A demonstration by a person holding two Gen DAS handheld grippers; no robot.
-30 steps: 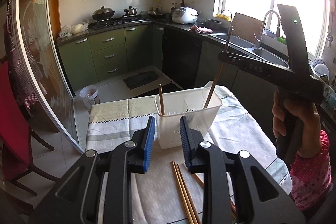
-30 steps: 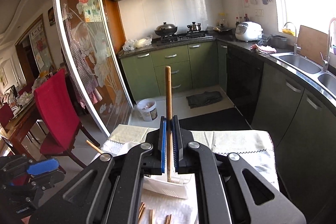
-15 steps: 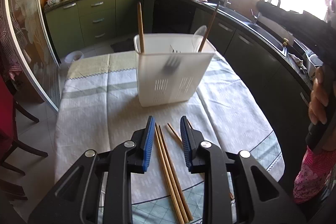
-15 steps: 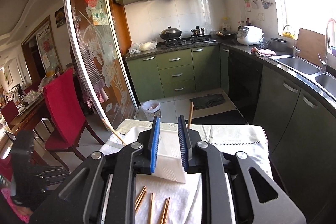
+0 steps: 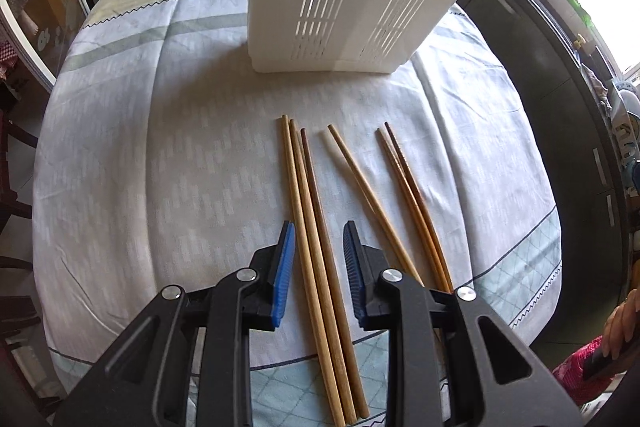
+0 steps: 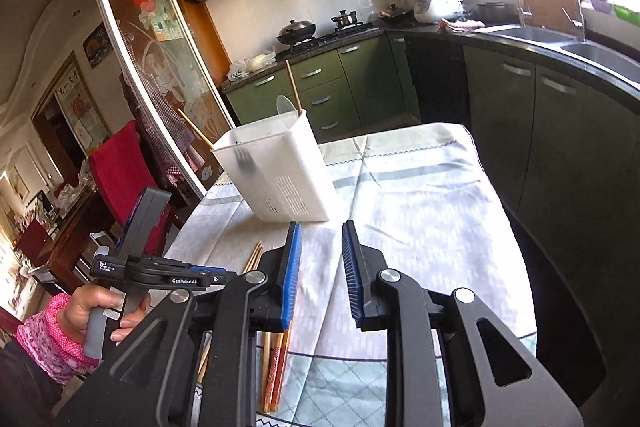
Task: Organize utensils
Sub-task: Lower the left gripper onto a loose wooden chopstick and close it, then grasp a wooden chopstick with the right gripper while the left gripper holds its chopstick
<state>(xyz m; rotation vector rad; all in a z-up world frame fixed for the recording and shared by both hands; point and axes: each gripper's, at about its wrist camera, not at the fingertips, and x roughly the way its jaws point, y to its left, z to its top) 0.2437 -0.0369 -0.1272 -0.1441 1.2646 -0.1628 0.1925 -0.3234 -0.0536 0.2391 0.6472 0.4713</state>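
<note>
My left gripper point(image 5: 319, 231) points steeply down at the table, open, its blue pads either side of a bundle of three wooden chopsticks point(image 5: 308, 195) without pressing on them. A single chopstick point(image 5: 360, 179) and a darker pair point(image 5: 408, 183) lie just to the right. The white slotted utensil holder point(image 5: 340, 7) stands beyond them. In the right wrist view the holder point(image 6: 280, 171) has two chopsticks point(image 6: 293, 87) and a white spoon point(image 6: 285, 105) in it. My right gripper point(image 6: 321, 227) hovers near the holder; its jaws are opening with nothing between them.
A pale striped tablecloth point(image 5: 160, 167) covers the round table. A person's hand in a pink sleeve point(image 6: 96, 307) holds the left gripper's handle. A red chair point(image 6: 120, 167) stands left of the table. Dark cabinets and a sink point(image 6: 560, 39) run along the right.
My left gripper sank and tilted down over the loose chopsticks. My right gripper let go of its chopstick at the holder, opened, and drew back and to the right.
</note>
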